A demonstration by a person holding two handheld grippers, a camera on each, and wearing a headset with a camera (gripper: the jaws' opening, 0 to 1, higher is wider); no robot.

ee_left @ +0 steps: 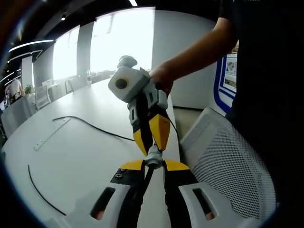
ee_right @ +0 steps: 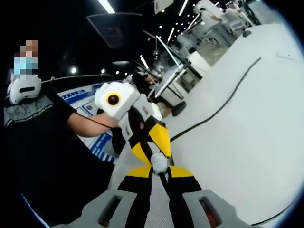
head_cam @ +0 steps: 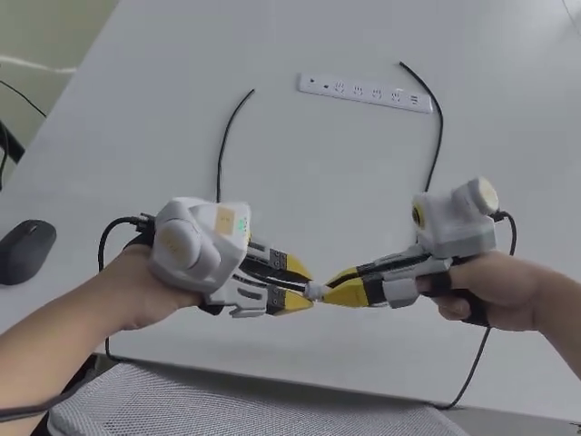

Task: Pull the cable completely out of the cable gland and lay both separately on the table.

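Observation:
Over the near edge of the white table (head_cam: 327, 182), both grippers meet tip to tip. A small pale cable gland (head_cam: 316, 292) sits between them. My right gripper (head_cam: 334, 286) is shut on the gland (ee_left: 154, 158), its yellow jaws closing in from above in the left gripper view. A thin black cable (ee_left: 146, 178) runs back from the gland between the jaws of my left gripper (ee_left: 154, 166), which is shut on it. In the right gripper view the gland (ee_right: 159, 163) sits at the tips of my right gripper (ee_right: 160, 171), with a dark strand (ee_right: 165, 183) behind it.
A white power strip (head_cam: 365, 94) lies at the far side of the table, with a black cord (head_cam: 439, 127) curving toward me. Another black lead (head_cam: 222, 145) lies left of centre. A dark mouse (head_cam: 25, 250) sits at the left edge. A mesh chair back (head_cam: 227, 404) is below.

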